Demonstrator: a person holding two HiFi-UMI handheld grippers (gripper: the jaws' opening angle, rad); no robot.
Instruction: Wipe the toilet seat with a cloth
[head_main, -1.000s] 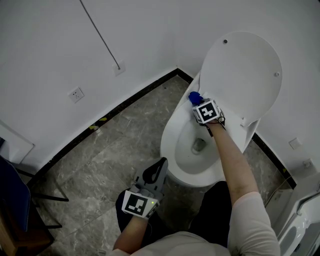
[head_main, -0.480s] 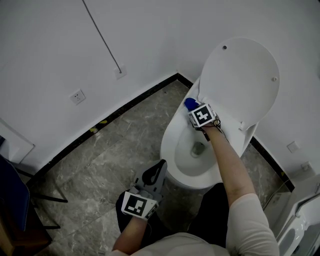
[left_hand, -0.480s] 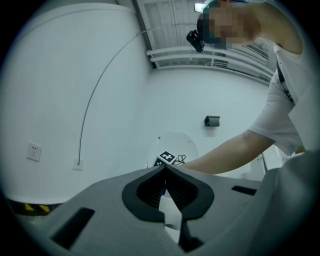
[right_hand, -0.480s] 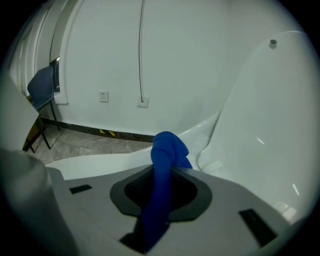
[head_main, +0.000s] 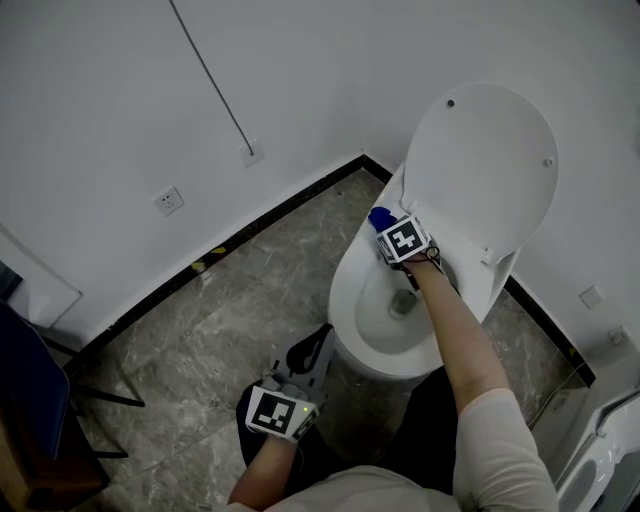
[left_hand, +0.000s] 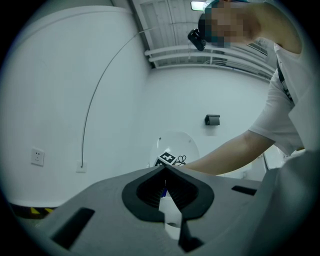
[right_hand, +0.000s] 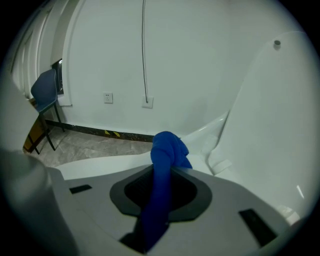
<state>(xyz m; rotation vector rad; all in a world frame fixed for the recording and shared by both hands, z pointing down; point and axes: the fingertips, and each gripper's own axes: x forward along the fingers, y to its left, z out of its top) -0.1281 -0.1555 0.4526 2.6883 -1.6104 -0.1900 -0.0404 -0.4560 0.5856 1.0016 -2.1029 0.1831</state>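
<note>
Head view places the right gripper (head_main: 390, 228) over the far left part of the toilet seat (head_main: 345, 278), close to where the raised lid (head_main: 480, 170) stands up behind the bowl. Its jaws are pinched on a blue cloth (head_main: 379, 214), which pokes out past the tips toward the far left.

In the right gripper view, the cloth (right_hand: 167, 147) runs lengthwise along the right gripper (right_hand: 162, 172). It sits as a narrow band between the jaws and bunches into a knot just beyond the tips. Its long axis is therefore the gripper's own axis, pointing away from the person at the far wall. The seat's white rim (right_hand: 95, 162) lies just under and to the left of that bunch. I cannot tell whether the cloth actually presses on it.

The left gripper (head_main: 318, 345) hangs low over the floor (head_main: 200, 330), near and to the left of the bowl and well apart from the cloth. Its jaws are pressed together on nothing (the left gripper view shows the left gripper (left_hand: 165, 172) with only the distant toilet past its tips).

The right hand is clearly the working one. The coming stroke probably calls for dragging the bunched end along the rim's curve, leftward and nearer.
</note>
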